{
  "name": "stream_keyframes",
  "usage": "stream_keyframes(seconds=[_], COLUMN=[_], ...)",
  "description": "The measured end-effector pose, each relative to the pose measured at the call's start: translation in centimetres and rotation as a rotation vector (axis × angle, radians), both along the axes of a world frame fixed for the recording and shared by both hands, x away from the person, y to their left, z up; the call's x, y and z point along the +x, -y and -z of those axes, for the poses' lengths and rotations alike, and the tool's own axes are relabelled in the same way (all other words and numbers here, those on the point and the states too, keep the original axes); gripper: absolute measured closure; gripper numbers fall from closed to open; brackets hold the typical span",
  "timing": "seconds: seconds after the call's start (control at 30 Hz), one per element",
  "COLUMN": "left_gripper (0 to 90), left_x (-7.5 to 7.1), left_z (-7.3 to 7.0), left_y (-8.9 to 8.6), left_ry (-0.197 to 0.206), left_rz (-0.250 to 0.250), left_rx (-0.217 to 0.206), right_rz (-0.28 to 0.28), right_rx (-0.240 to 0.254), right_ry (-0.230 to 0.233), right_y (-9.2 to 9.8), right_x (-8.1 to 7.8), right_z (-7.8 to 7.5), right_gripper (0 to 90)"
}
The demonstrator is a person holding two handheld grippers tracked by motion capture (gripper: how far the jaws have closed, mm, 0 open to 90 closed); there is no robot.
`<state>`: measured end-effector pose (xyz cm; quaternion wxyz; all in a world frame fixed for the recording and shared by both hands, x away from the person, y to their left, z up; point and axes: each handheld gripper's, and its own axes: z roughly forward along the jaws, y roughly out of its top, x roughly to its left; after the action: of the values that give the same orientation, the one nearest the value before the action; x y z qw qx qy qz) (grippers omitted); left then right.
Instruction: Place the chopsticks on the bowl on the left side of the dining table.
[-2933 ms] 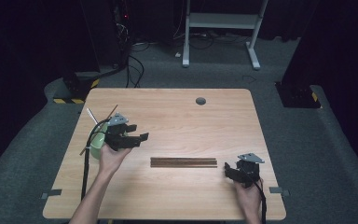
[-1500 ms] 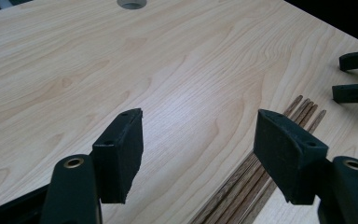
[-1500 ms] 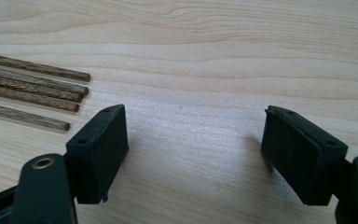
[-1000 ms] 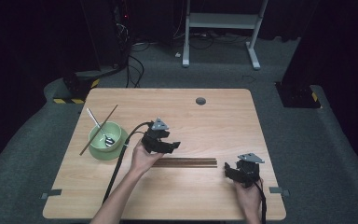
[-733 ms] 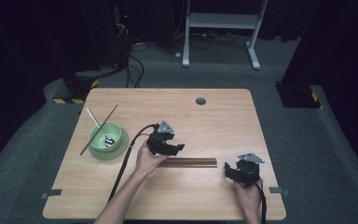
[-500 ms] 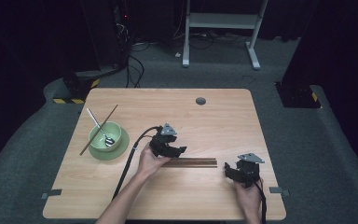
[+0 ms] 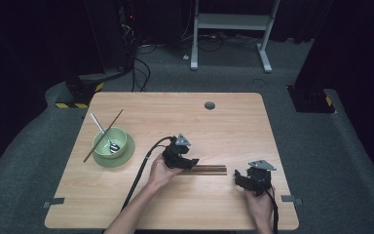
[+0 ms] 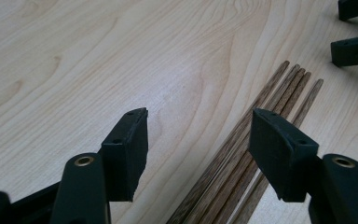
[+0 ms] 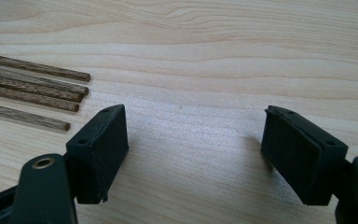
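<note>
The counter [image 7: 233, 122] is seen carrying a green bowl [image 7: 110, 142] near its left edge and a bundle of wooden sticks [image 7: 208, 169] toward its near right part. The left gripper [image 8: 198, 140] is held over the sticks' left end, its fingers [image 8: 279, 144] released and lately narrowing, nothing pinched. The right gripper [image 9: 193, 144] is kept just beyond their right end, its fingers released.

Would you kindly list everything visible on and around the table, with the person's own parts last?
Chopsticks: four, dark brown, side by side mid-table.
Single chopstick: one, brown, leaning across the bowl.
Bowl: one, green, table's left.
Plate: one, green, under the bowl.
Spoon: one, metal, in the bowl.
Table: one, light wood.
White frame: one, on the floor behind.
Left gripper: one, black, open, at the chopsticks' left end.
Right gripper: one, black, open, beside their right end.
</note>
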<state>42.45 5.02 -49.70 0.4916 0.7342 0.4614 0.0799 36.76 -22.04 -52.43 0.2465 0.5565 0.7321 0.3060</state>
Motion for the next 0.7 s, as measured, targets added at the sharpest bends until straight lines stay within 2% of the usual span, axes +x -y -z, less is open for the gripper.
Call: stream_keyframes(seconds=[0.23,0.3,0.43,0.57,0.63,0.7], left_gripper=[38.4,38.9,39.4,40.3,40.6,40.9], left_x=[-0.1,-0.1,0.0,0.1,0.2,0.2], left_z=[0.8,1.0,1.3,1.7,1.8,1.9], left_y=[0.5,0.7,0.8,1.1,1.0,1.1], left_ry=[-0.010,-0.014,-0.023,-0.025,-0.028,-0.034], left_rz=[0.013,-0.003,0.006,-0.012,-0.001,-0.022], left_rx=[0.034,0.024,0.030,0.015,0.034,0.015], right_rz=[0.000,0.000,0.000,0.000,0.000,0.000], right_rx=[0.000,0.000,0.000,0.000,0.000,0.000], right_ry=[0.000,0.000,0.000,0.000,0.000,0.000], right_y=[0.0,0.0,0.0,0.0,0.0,0.0], right_x=[0.0,0.0,0.0,0.0,0.0,0.0], right_z=[0.0,0.0,0.0,0.0,0.0,0.0], right_gripper=[22.4,22.4,22.3,22.4,22.4,22.4])
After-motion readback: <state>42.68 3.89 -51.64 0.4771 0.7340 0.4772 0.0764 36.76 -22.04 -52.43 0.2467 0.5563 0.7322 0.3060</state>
